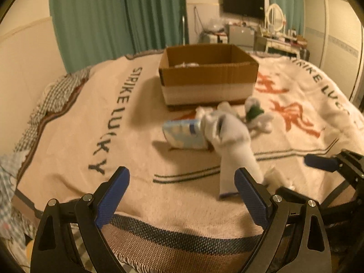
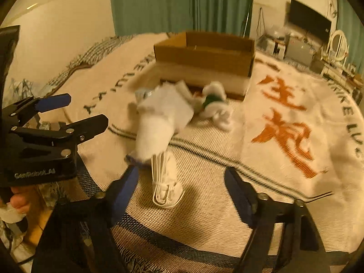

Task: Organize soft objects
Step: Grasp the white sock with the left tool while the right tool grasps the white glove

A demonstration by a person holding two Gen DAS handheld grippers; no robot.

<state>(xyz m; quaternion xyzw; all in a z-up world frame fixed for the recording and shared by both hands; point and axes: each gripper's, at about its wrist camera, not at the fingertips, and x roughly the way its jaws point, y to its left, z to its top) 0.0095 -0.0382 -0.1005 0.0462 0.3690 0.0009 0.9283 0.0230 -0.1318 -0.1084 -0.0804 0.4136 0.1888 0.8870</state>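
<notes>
A cardboard box (image 1: 208, 72) stands on the bed blanket; it also shows in the right wrist view (image 2: 204, 56). In front of it lie a white sock (image 1: 232, 141), a blue-white soft pack (image 1: 184, 134) and a white-and-green plush (image 1: 257, 116). In the right wrist view the sock (image 2: 161, 122), the plush (image 2: 213, 102) and a small white slipper (image 2: 166, 182) lie ahead. My left gripper (image 1: 182, 188) is open and empty, near the sock's end. My right gripper (image 2: 182, 188) is open and empty, around the slipper's near end.
The beige blanket (image 1: 68, 136) with "STRIKE LUCKY" lettering covers the bed to its front edge. Green curtains (image 1: 118, 16), a TV (image 1: 243, 2) and a cluttered dresser (image 1: 279, 38) stand behind. The left gripper shows in the right wrist view (image 2: 75, 111).
</notes>
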